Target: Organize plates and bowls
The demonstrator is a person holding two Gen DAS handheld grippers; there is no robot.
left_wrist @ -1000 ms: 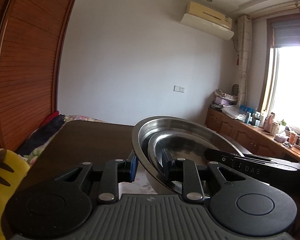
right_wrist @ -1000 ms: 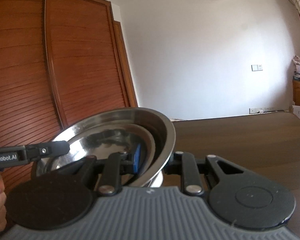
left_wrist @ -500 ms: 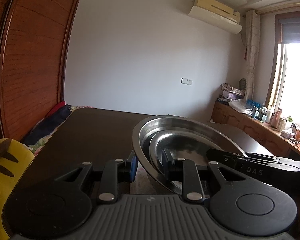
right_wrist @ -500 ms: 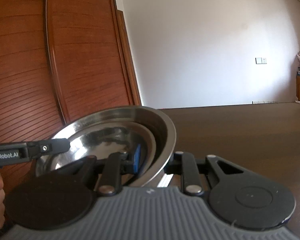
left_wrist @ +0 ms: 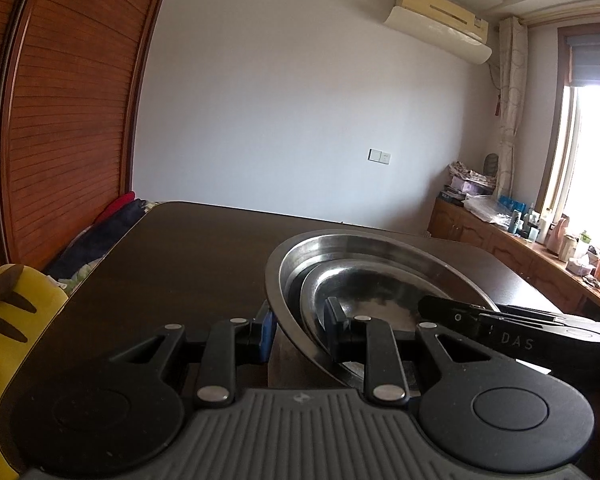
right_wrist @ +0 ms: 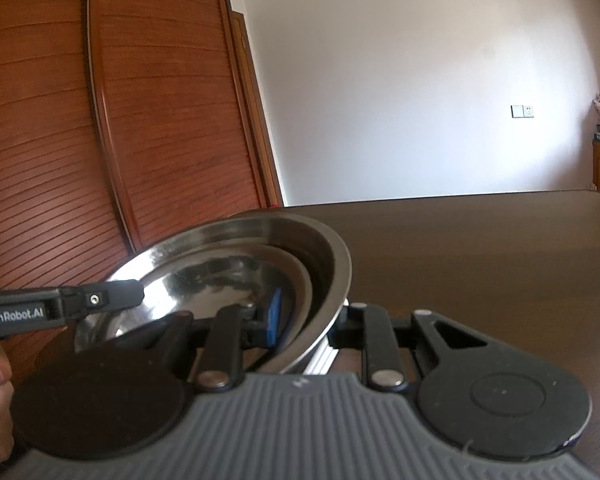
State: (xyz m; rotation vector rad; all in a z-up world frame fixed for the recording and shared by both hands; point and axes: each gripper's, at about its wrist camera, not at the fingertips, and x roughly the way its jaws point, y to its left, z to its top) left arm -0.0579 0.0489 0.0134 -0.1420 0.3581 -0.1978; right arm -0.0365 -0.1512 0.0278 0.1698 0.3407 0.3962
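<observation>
A large steel bowl [left_wrist: 380,248] with a smaller steel bowl [left_wrist: 364,284] nested in it is held above the dark wooden table [left_wrist: 188,256]. My left gripper [left_wrist: 298,326] is shut on the bowls' left rim, one finger outside, one inside. My right gripper [right_wrist: 306,320] is shut on the opposite rim of the same bowls [right_wrist: 236,256]. The right gripper's body shows in the left wrist view [left_wrist: 512,334], and the left gripper's body shows in the right wrist view [right_wrist: 60,304]. The bowls' undersides are hidden.
A wooden slatted wardrobe [right_wrist: 120,120] stands left of the table. A yellow plush toy [left_wrist: 8,320] and clothes [left_wrist: 112,220] lie beside the table's left edge. A cluttered sideboard [left_wrist: 540,248] runs under the window at the right.
Both grippers and the nested bowls have come down and tilted forward; more of the table top shows and the bowls sit lower against it.
</observation>
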